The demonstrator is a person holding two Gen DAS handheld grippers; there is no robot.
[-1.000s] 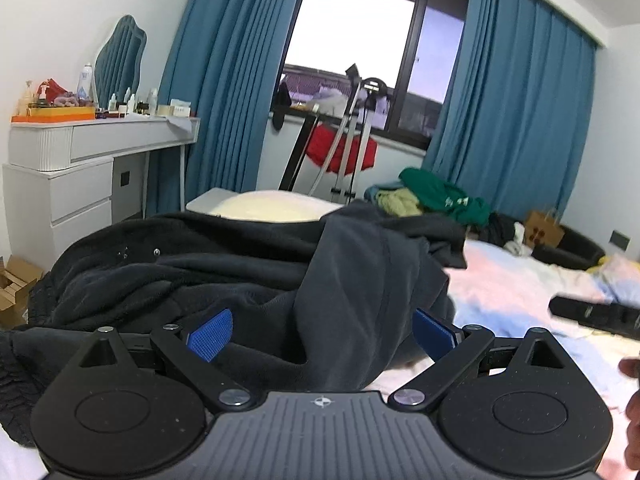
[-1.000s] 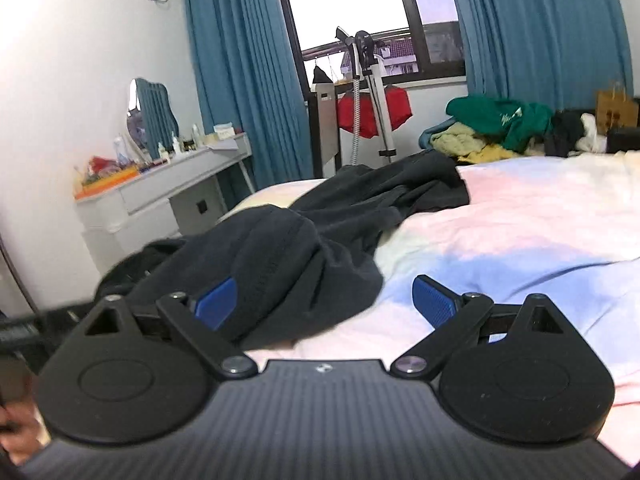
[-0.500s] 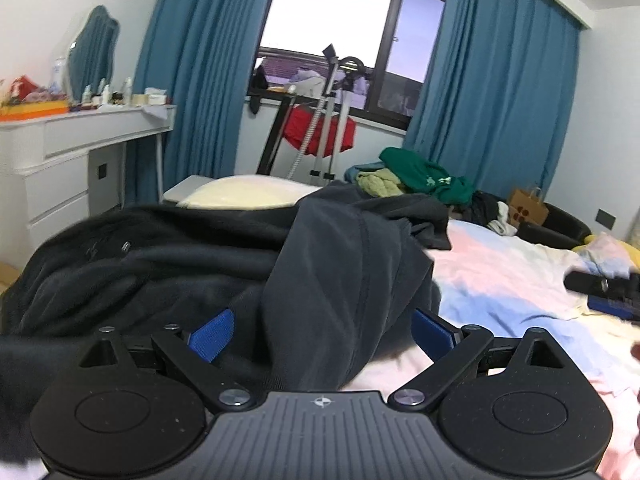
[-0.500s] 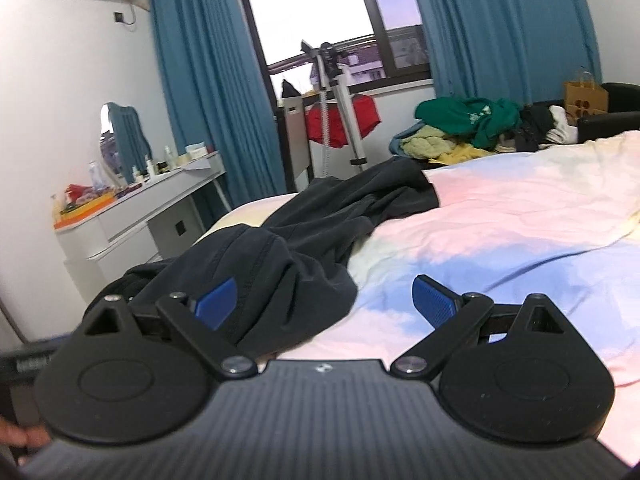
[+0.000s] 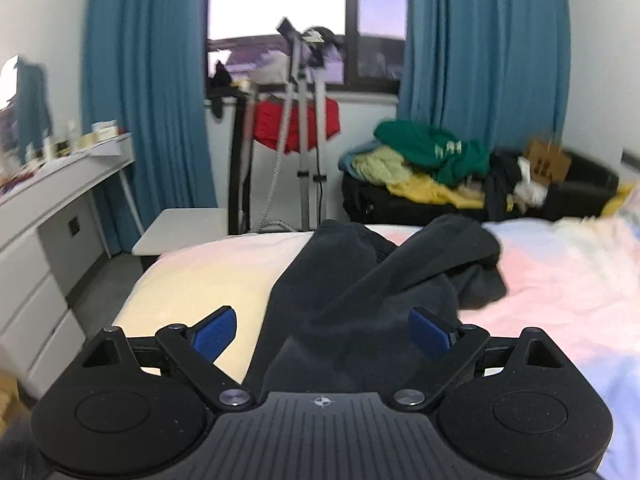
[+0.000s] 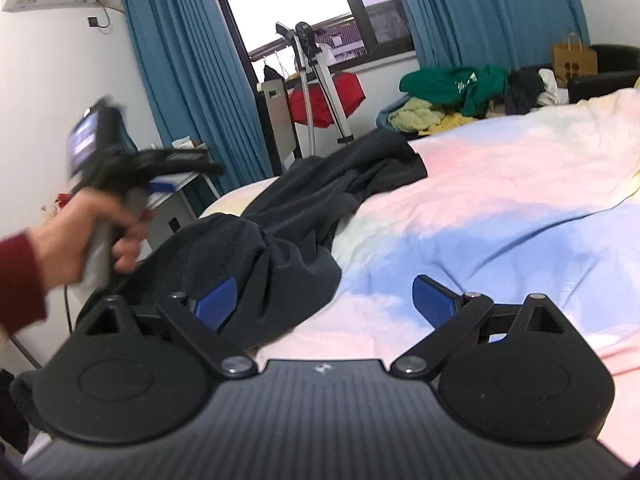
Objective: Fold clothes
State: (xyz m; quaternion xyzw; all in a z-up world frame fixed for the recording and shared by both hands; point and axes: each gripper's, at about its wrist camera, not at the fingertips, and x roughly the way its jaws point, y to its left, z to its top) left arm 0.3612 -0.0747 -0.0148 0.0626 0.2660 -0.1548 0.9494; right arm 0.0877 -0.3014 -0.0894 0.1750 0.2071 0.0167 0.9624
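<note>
Plainly, the dark garment [image 6: 288, 240] lies in a crumpled heap along the left side of the bed [image 6: 500, 208], one end bunched close under the grippers and the other trailing toward the bed's far edge by the window. It looks like a thick black sweatshirt or trousers, but which one cannot be told from the folds.

The left gripper [image 5: 320, 330] has its blue pads spread wide with cloth rising between them, yet nothing is pinched. In the right wrist view the same tool shows held up to the left of the bed in the person's left hand [image 6: 92, 232], blurred. The right gripper [image 6: 322, 294] is likewise spread, its left pad over the near hem of the garment and its right pad over bare sheet; it holds nothing.

The step in hand seems to be finding an edge to spread the garment flat. To do it well, each gripper should probably close on a single layer at a hem or corner, not on a bundle, and the two should pull apart over the open sheet to the right of the heap.

Beyond the bed's far edge a dark suitcase or chair [image 5: 384, 200] is piled with clothes: a green sweatshirt [image 5: 436, 152] on top, yellow items beneath. A brown paper bag [image 6: 574, 60] stands nearby; its contents are hidden.
</note>
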